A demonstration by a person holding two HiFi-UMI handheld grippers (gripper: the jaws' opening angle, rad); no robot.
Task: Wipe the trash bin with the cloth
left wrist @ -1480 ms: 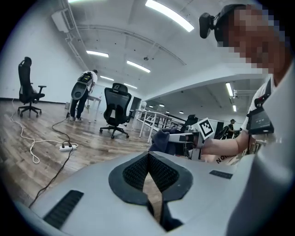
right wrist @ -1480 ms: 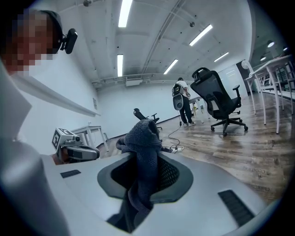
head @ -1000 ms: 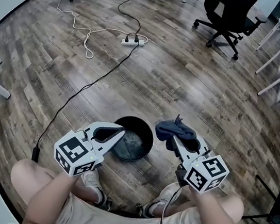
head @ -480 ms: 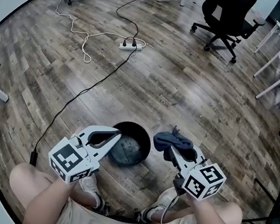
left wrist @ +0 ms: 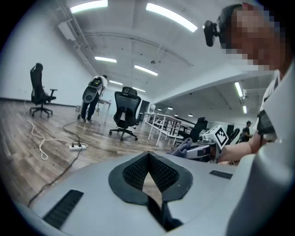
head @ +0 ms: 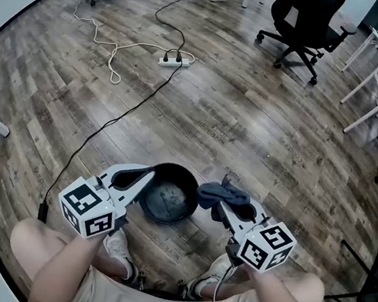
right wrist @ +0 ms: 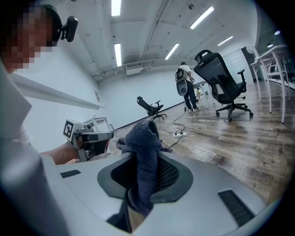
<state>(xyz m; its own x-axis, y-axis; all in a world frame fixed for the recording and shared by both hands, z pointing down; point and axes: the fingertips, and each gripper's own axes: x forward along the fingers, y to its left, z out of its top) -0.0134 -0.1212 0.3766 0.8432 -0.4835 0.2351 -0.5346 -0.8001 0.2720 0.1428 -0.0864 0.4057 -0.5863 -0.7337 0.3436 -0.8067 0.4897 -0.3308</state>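
Two office chairs (head: 304, 16) and a power strip (head: 169, 59) stand on the wood-plank floor (head: 263, 123) in the head view, and the black trash bin (head: 168, 194) sits by the person's feet. Left gripper view: the left gripper (left wrist: 147, 156) is closed and empty. Right gripper view: the right gripper (right wrist: 146, 138) pinches the blue cloth (right wrist: 144, 156). A second ago the cloth was further from the bin's rim.

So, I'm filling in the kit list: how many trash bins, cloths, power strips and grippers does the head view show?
Round black trash bin: 1
Dark blue cloth: 1
White power strip: 1
Grey handheld grippers: 2, left gripper and right gripper
Total: 5
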